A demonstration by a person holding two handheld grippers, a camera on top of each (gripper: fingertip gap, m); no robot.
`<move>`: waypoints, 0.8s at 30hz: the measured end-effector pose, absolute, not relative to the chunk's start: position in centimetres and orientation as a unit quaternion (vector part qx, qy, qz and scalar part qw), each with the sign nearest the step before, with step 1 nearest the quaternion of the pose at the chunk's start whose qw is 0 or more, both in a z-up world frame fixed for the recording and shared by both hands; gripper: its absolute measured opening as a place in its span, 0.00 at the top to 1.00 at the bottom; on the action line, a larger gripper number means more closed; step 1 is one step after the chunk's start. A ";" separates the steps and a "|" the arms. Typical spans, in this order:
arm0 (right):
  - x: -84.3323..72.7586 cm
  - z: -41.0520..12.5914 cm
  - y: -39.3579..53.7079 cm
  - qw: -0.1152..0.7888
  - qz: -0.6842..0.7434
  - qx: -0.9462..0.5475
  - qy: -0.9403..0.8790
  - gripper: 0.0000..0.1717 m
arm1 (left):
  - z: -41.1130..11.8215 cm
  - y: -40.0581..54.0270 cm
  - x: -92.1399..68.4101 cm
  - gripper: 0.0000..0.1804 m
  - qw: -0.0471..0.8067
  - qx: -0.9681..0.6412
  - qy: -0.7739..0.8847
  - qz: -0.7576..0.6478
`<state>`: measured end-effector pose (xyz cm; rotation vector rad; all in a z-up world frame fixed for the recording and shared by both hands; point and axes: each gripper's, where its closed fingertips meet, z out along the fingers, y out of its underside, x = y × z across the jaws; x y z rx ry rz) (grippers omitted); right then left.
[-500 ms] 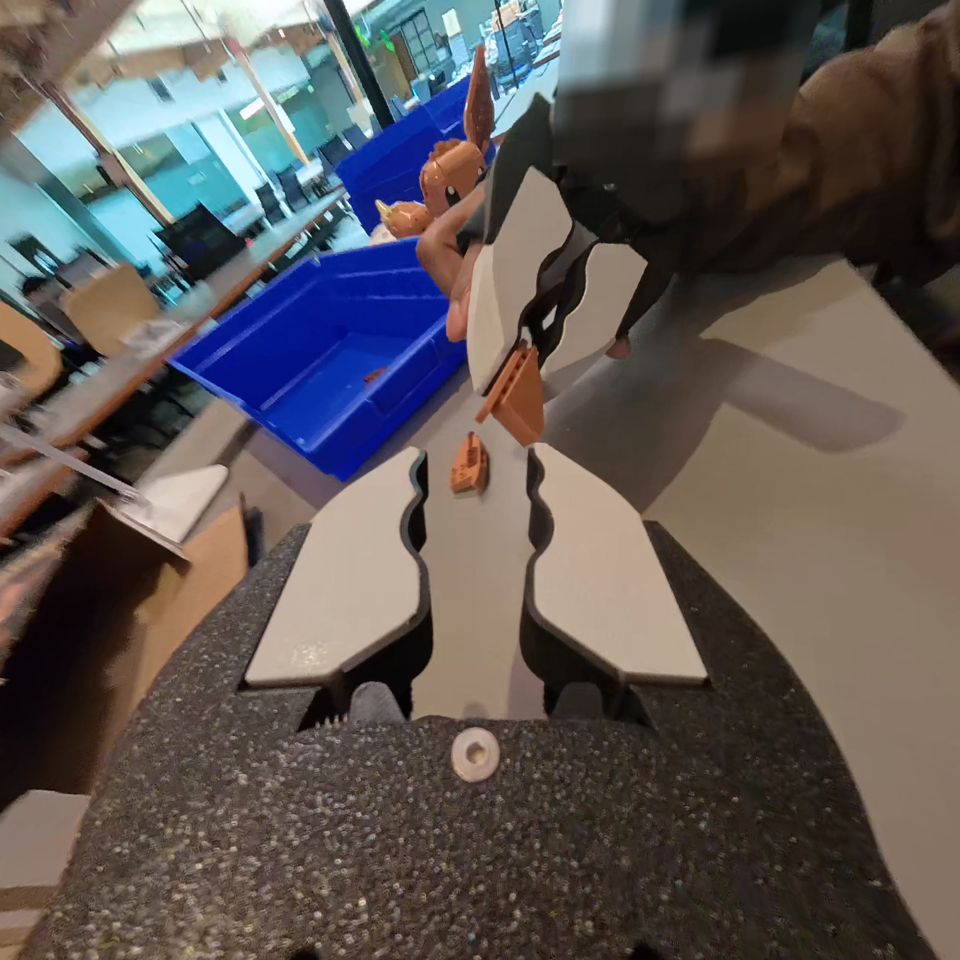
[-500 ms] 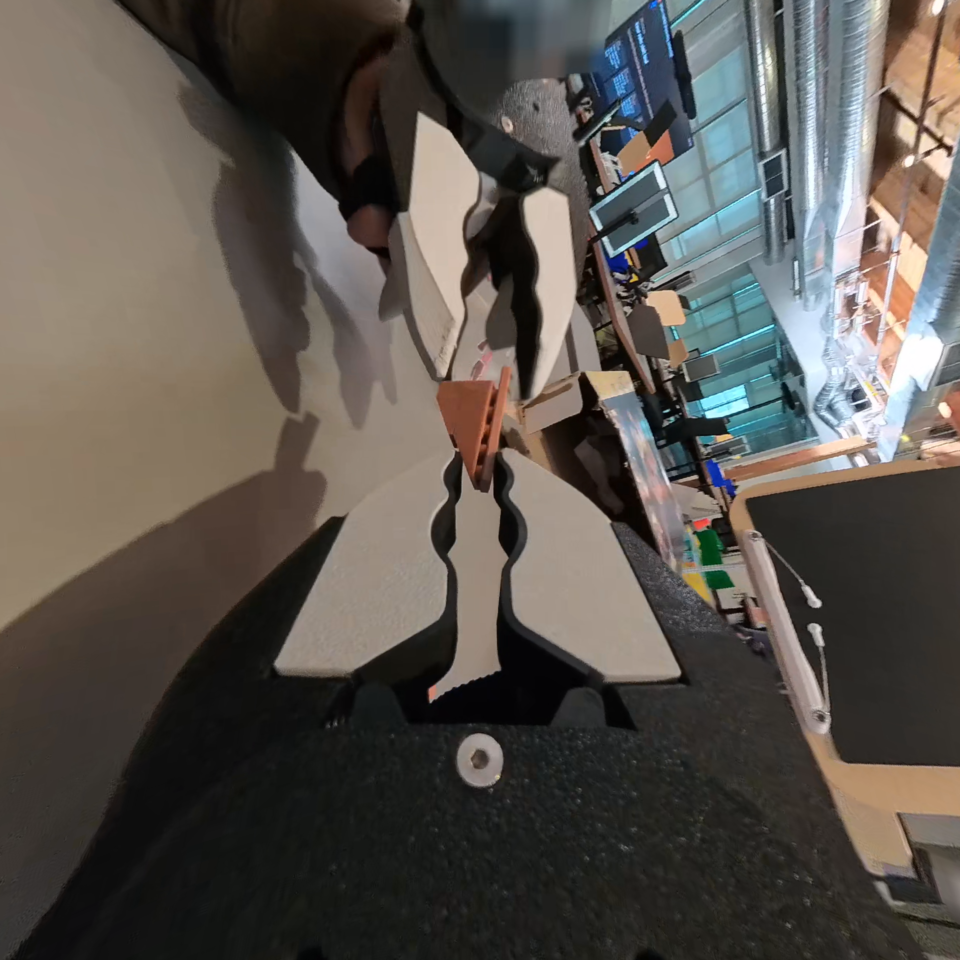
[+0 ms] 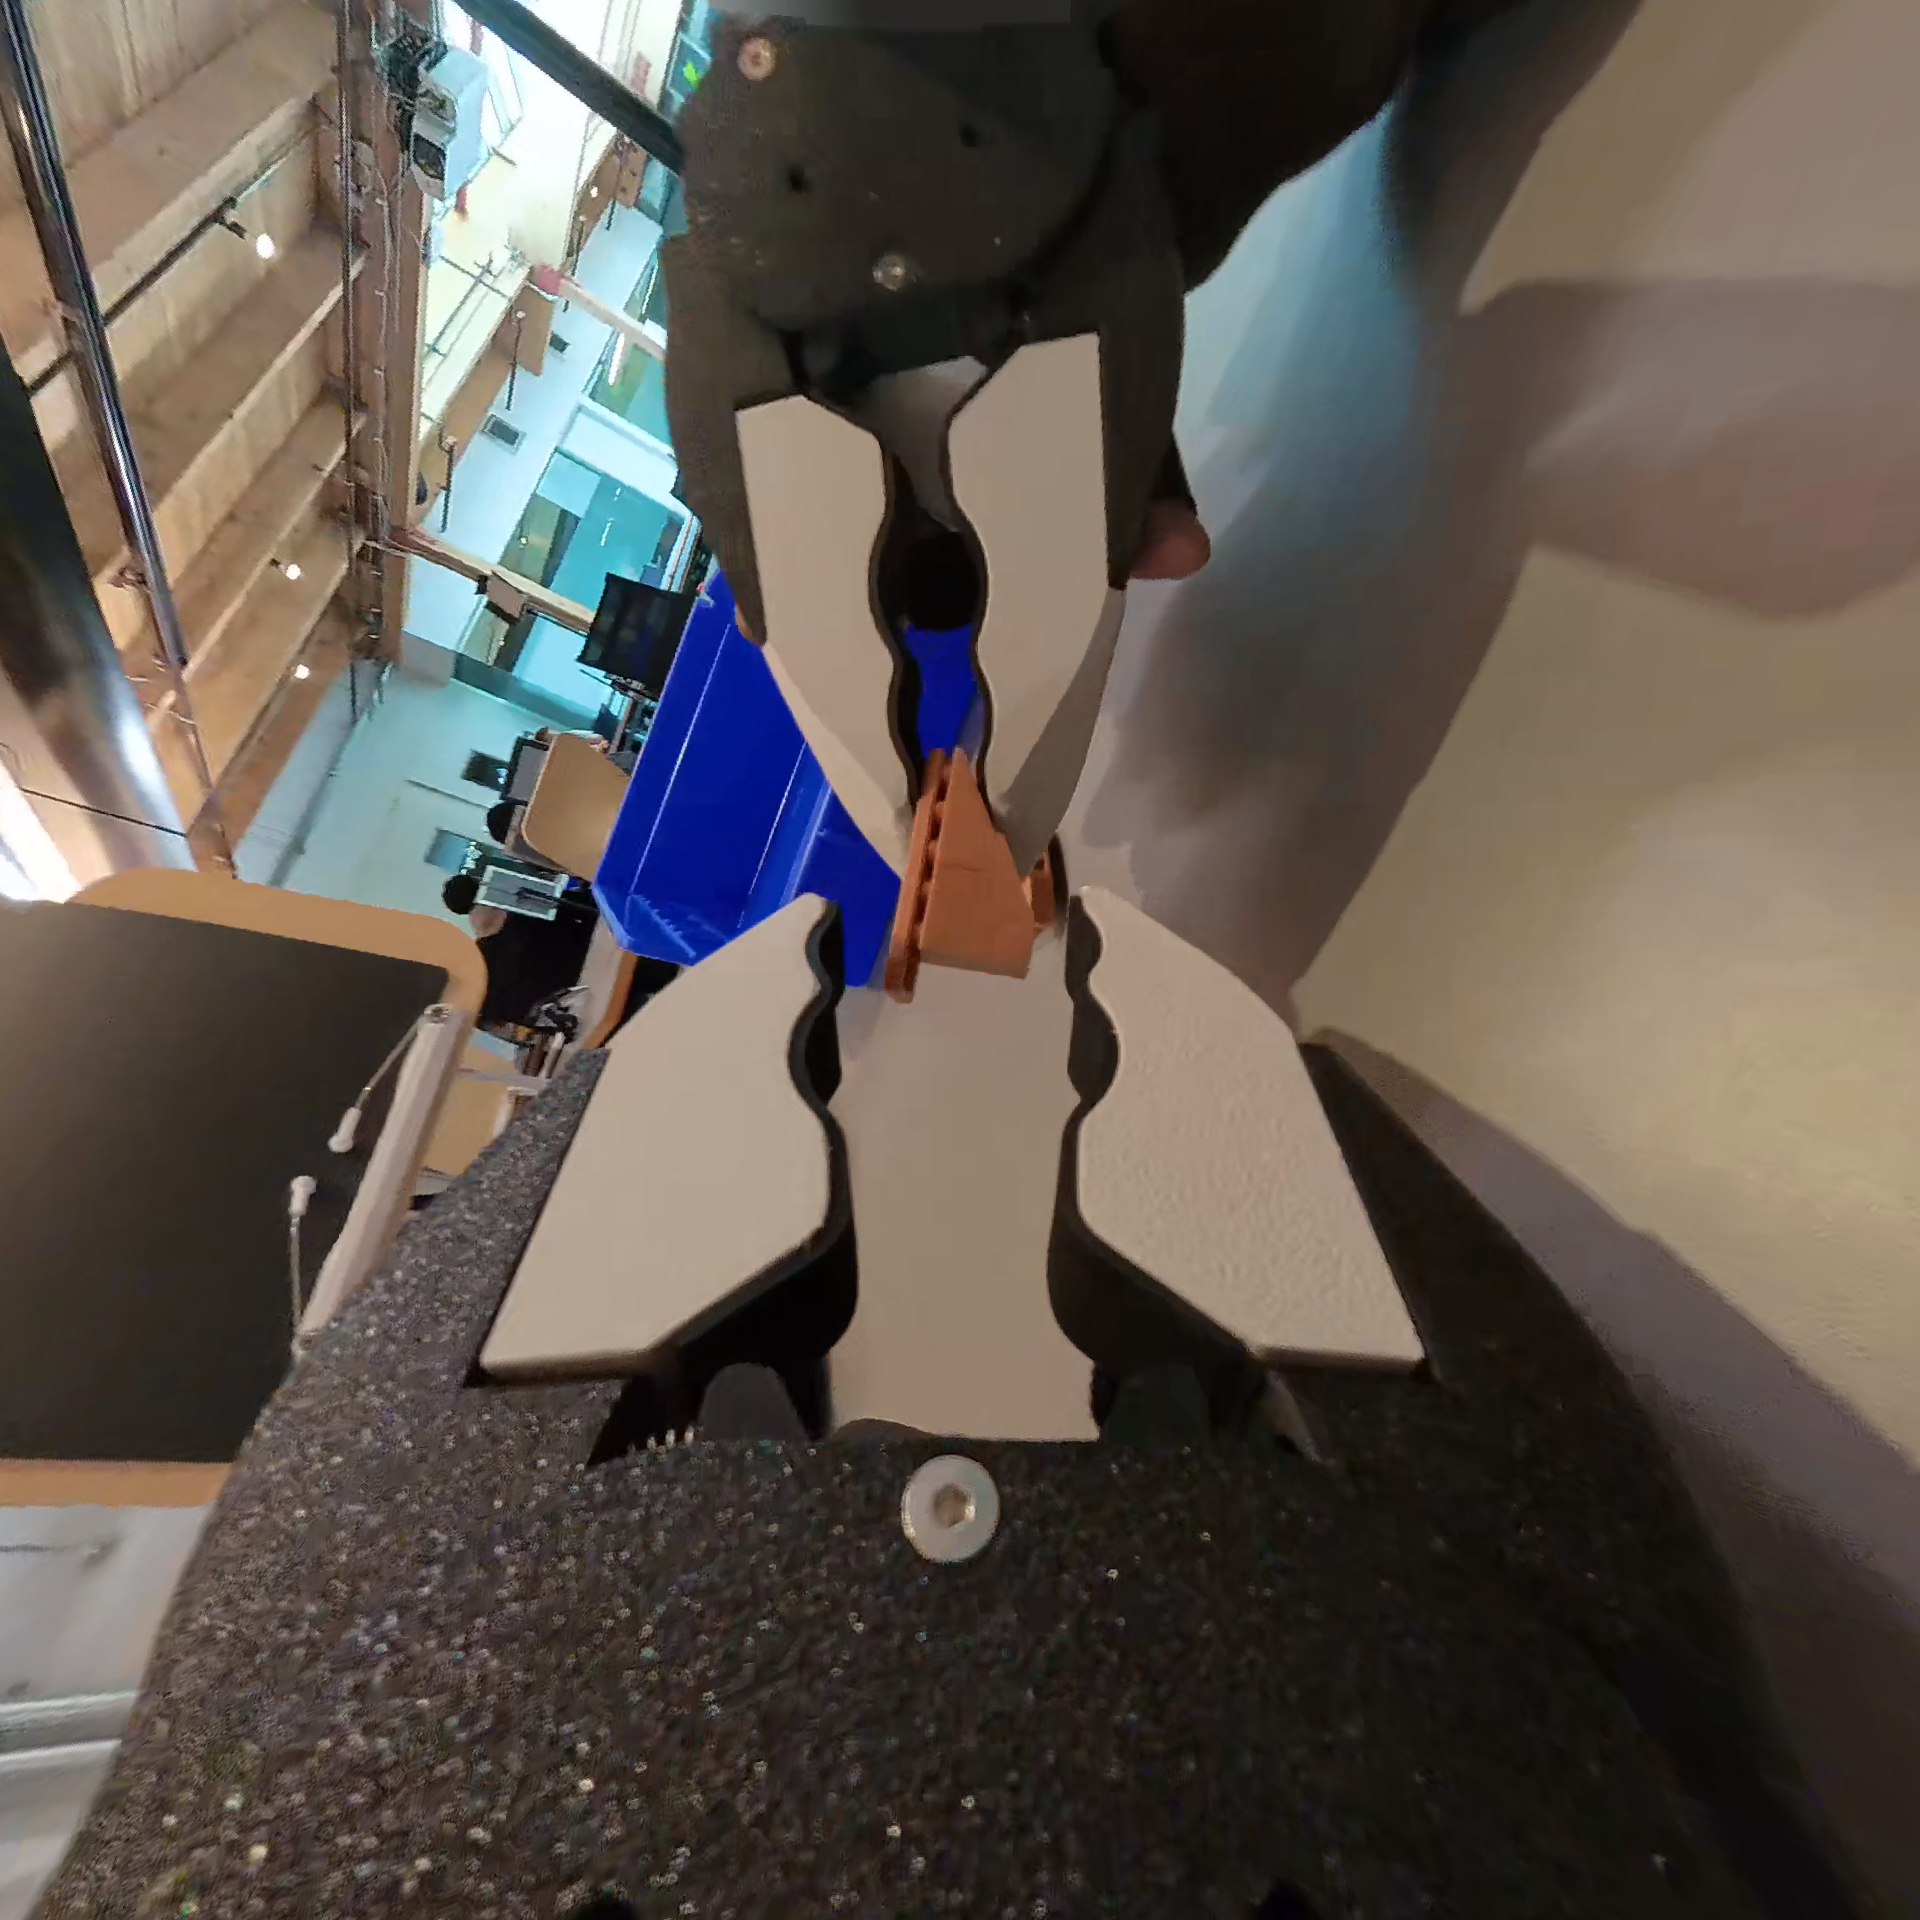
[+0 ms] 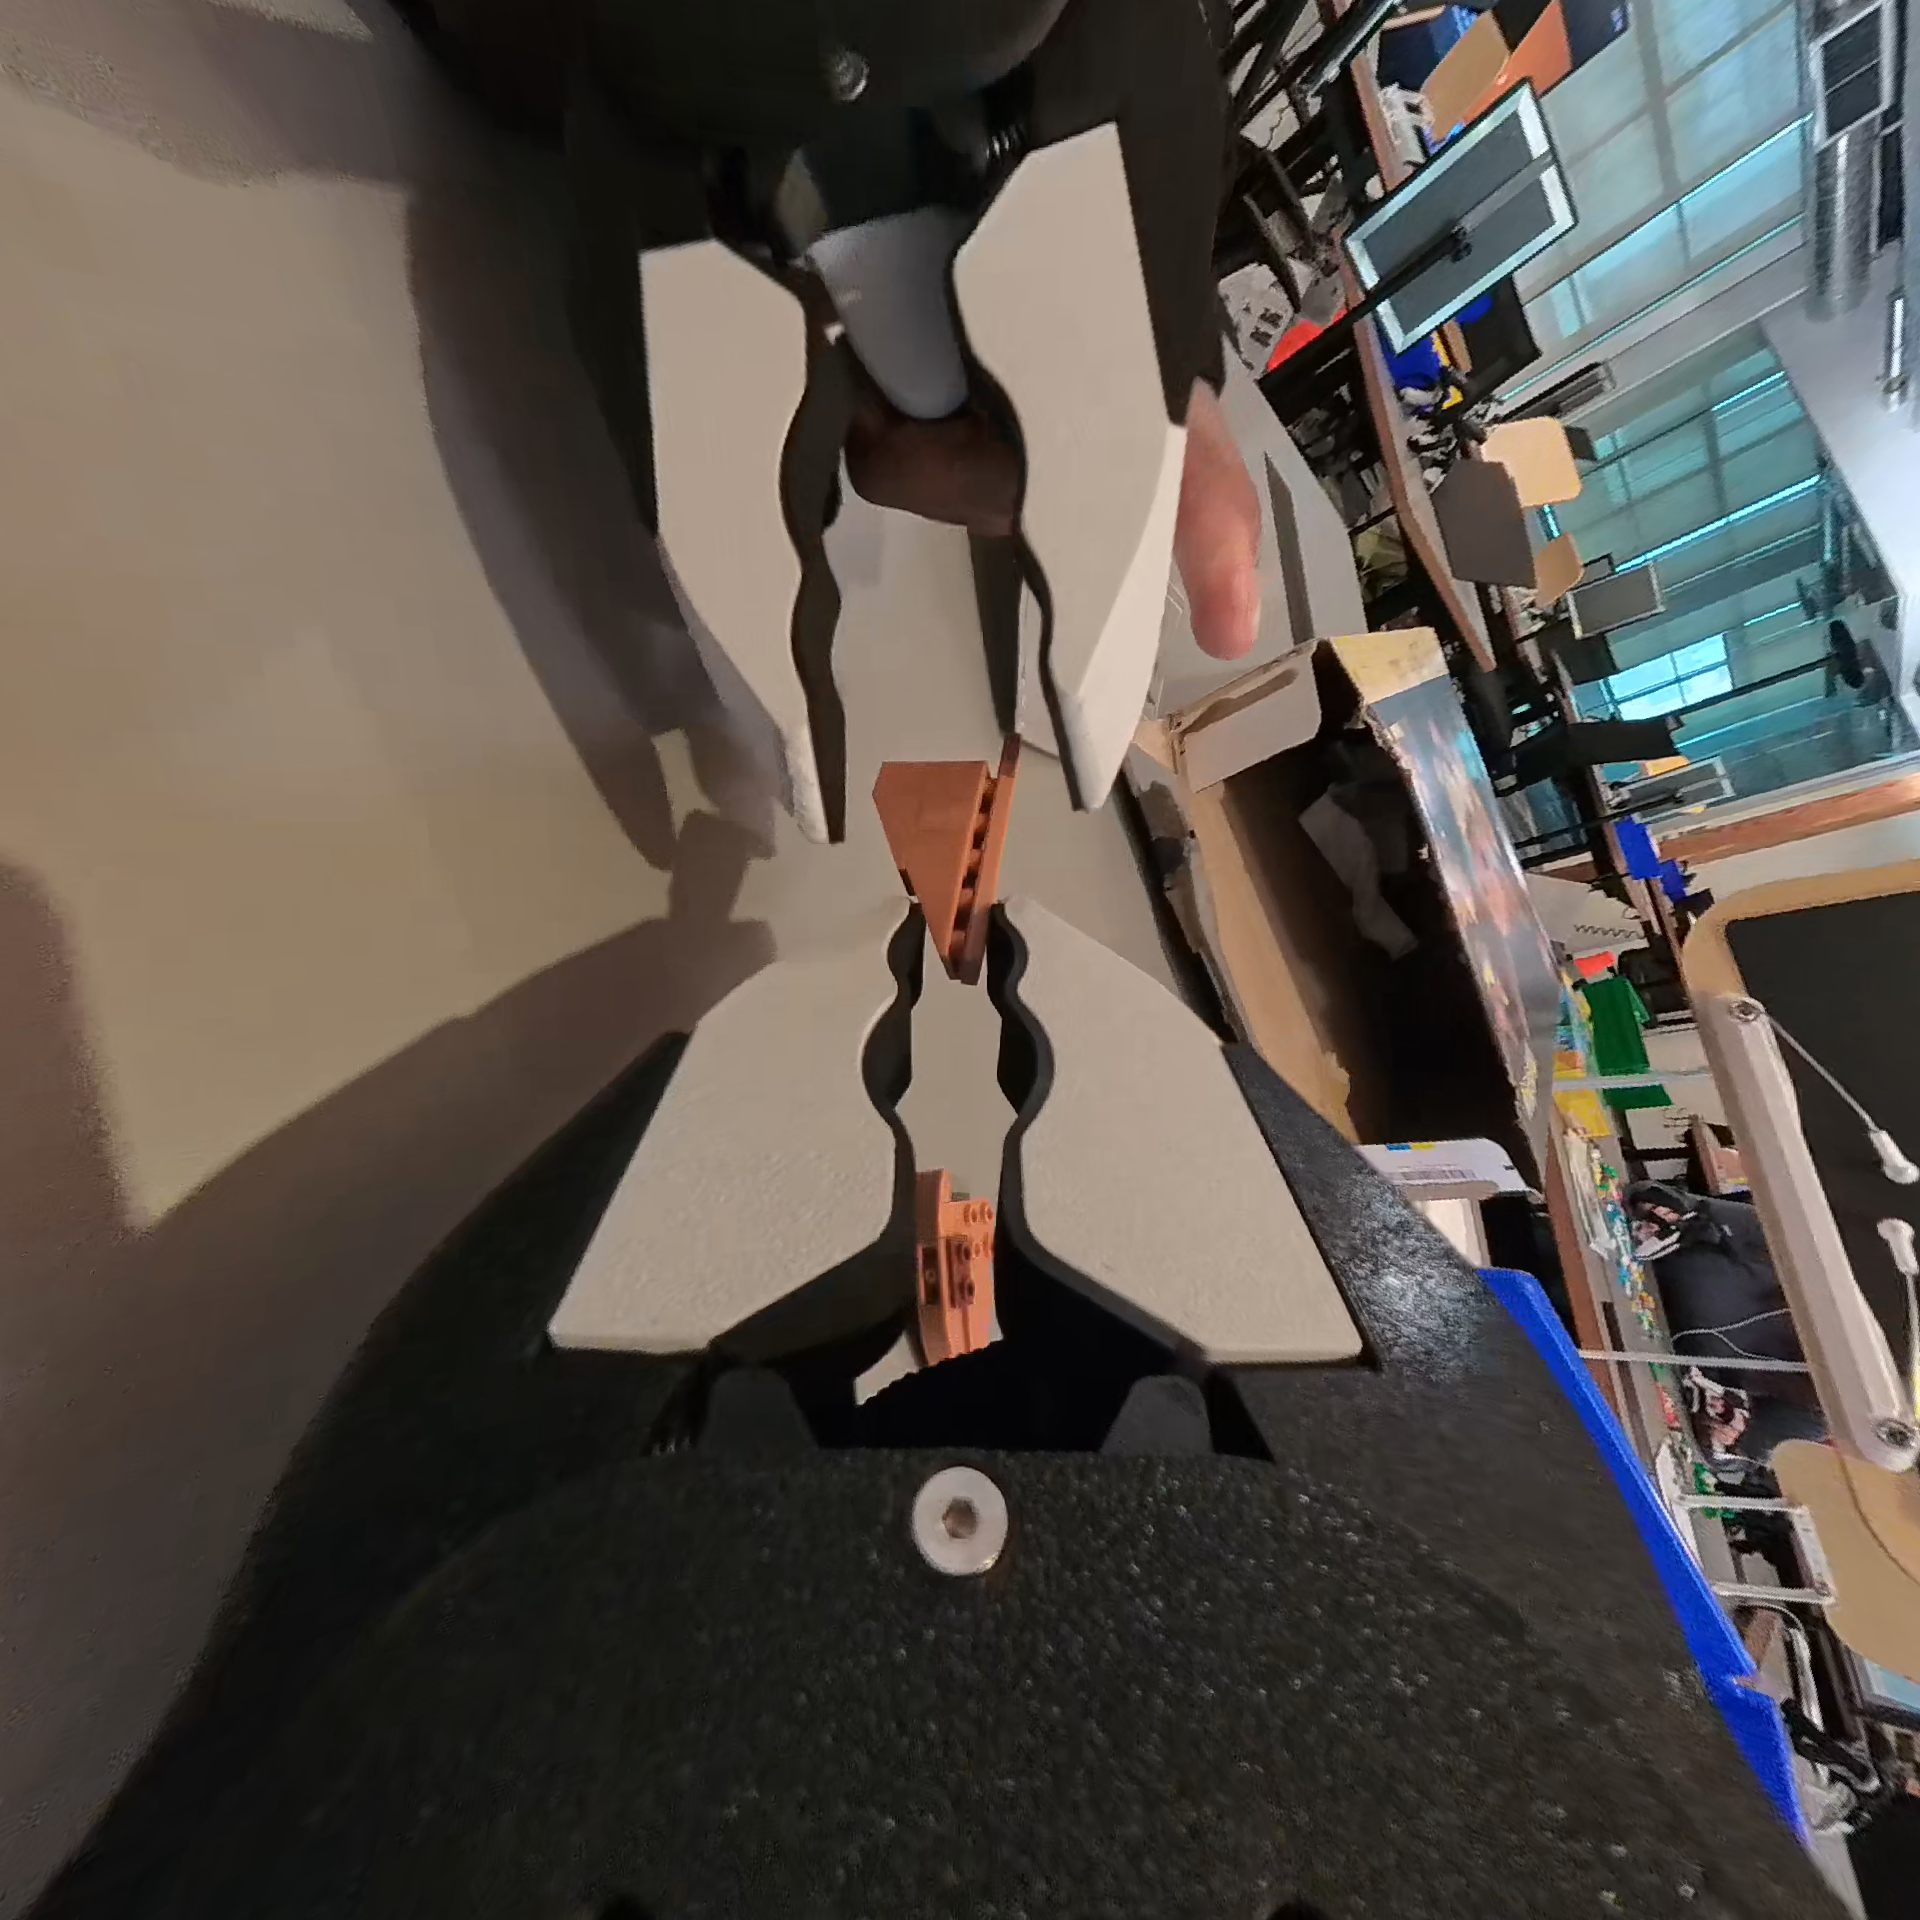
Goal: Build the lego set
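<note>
Fingers of the right gripper [image 4: 951,920] at frame centre are pinching a brown wedge brick [image 4: 940,847], while the left gripper [image 3: 951,925] is standing wide open around it, seemingly poised to take it.

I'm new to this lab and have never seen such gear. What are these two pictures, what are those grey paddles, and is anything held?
Each picture comes from a camera mounted on a hand-held gripper, looking forward along its two grey fingers. A person holds one gripper in each hand, and the two face each other, so each view also shows the other gripper.

In the right wrist view, the right gripper has its jaws closed on the narrow end of an orange-brown wedge-shaped plastic brick piece.

In the left wrist view, the left gripper has its jaws spread wide; the brick piece sits between its fingertips, unpinched.

Below lies a pale beige table. A second orange-brown studded brick piece lies on it, and a blue plastic bin stands there too.
</note>
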<state>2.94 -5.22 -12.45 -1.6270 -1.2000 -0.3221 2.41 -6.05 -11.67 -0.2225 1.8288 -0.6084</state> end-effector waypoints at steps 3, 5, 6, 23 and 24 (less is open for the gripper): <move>2.7 -12.7 -5.2 0.516 -0.125 -0.683 -0.501 0.93 | -12.1 -6.1 2.6 0.78 0.574 -0.082 0.781 -0.232; 2.6 -12.9 -5.2 0.514 -0.122 -0.684 -0.502 0.94 | -12.2 -6.0 2.7 0.80 0.578 -0.078 0.782 -0.219; 2.5 -12.9 -5.2 0.514 -0.120 -0.685 -0.502 0.94 | -12.3 -6.0 2.8 0.82 0.579 -0.076 0.784 -0.212; 2.6 -13.9 -5.2 0.503 -0.115 -0.694 -0.502 0.93 | -13.6 -5.7 3.0 0.85 0.561 -0.081 0.807 -0.166; 2.6 -13.9 -5.2 0.502 -0.114 -0.694 -0.503 0.93 | -13.6 -5.7 3.0 0.85 0.558 -0.082 0.808 -0.168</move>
